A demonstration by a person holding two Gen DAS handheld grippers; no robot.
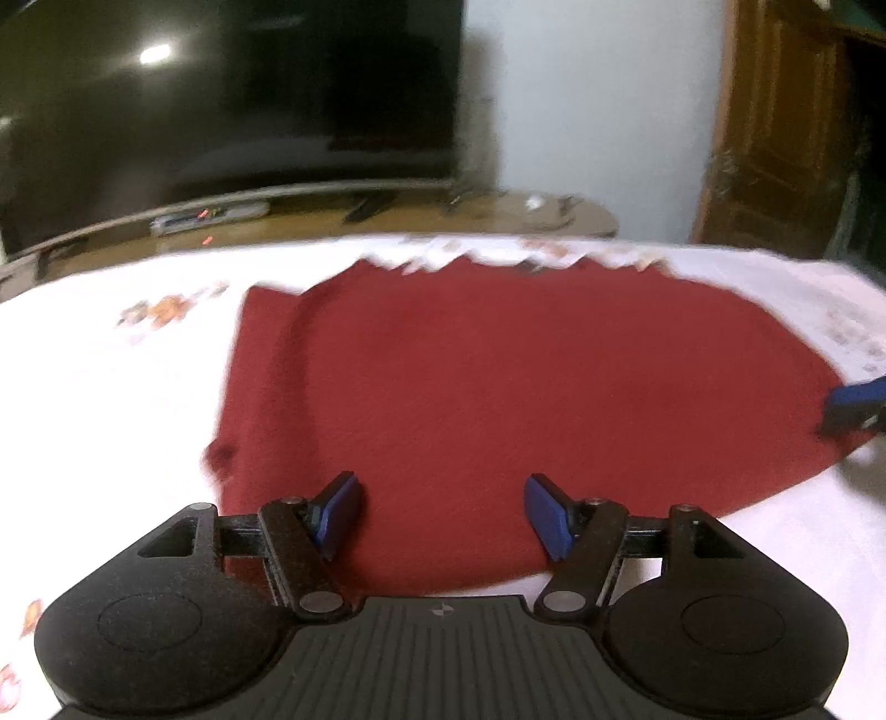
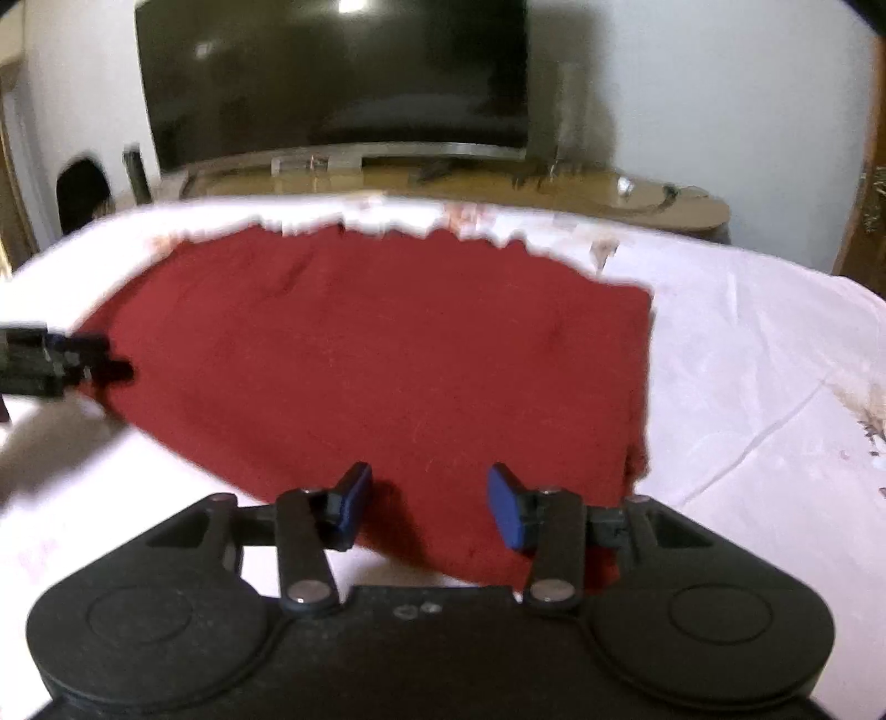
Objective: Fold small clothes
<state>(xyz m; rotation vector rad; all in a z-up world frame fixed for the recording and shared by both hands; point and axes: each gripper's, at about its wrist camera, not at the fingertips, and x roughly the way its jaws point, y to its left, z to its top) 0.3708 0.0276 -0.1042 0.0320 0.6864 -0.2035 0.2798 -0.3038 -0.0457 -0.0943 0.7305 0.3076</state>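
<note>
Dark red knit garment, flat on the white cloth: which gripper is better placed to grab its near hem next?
Roughly even. The left gripper and right gripper are both open, each over the near hem of the dark red knit garment. The right sits nearer a garment corner, so probably right.

A big dark television (image 1: 227, 94) fills the far side at twelve o'clock, its black screen catching a bright spot of reflected light (image 1: 155, 54). It stands on a low wooden stand (image 2: 443, 183) with a rounded end — small clutter on top, too blurred to name. Behind runs a pale wall (image 1: 598, 99). At two o'clock stands a brown wooden door (image 1: 775, 122). Nearest me spreads a white cloth (image 2: 747, 354) with faint printed motifs.
</note>
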